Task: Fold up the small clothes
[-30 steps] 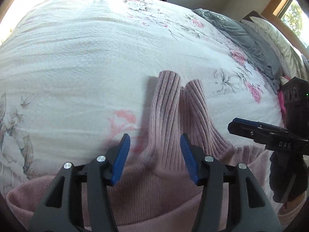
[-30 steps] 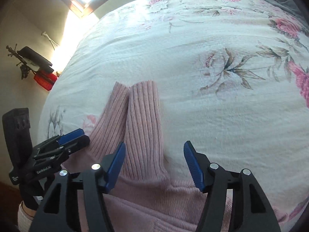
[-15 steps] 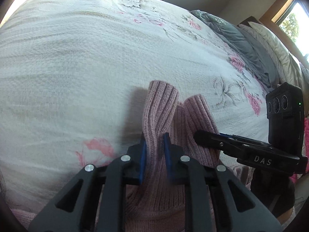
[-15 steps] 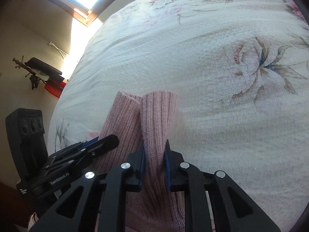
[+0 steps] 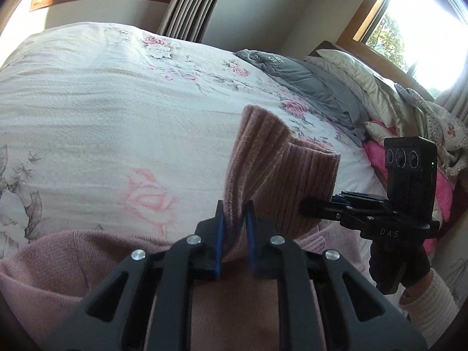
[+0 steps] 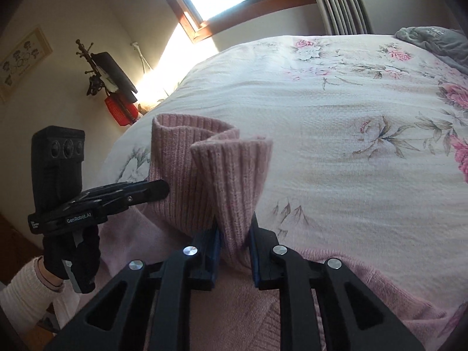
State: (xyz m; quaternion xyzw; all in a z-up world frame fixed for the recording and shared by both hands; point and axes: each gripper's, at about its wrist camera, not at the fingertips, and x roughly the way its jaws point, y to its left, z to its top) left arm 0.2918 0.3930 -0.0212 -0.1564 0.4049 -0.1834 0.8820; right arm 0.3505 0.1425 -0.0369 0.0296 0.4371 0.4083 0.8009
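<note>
Nearest, the left gripper point(image 5: 234, 219) is closed on one ribbed sleeve point(image 5: 242, 158) of the pink sweater point(image 5: 87, 251), and the right gripper point(image 6: 234, 234) is closed on the other sleeve point(image 6: 239, 169). Half a second ago the cuffs lay flat on the bedspread point(image 5: 102, 102); now both stand lifted, so I judge the fold toward the body can begin. Toward 12 o'clock the bedspread is free; the grey blanket point(image 5: 307, 82) and pillows point(image 5: 365, 84) lie far at 2 o'clock.
</note>
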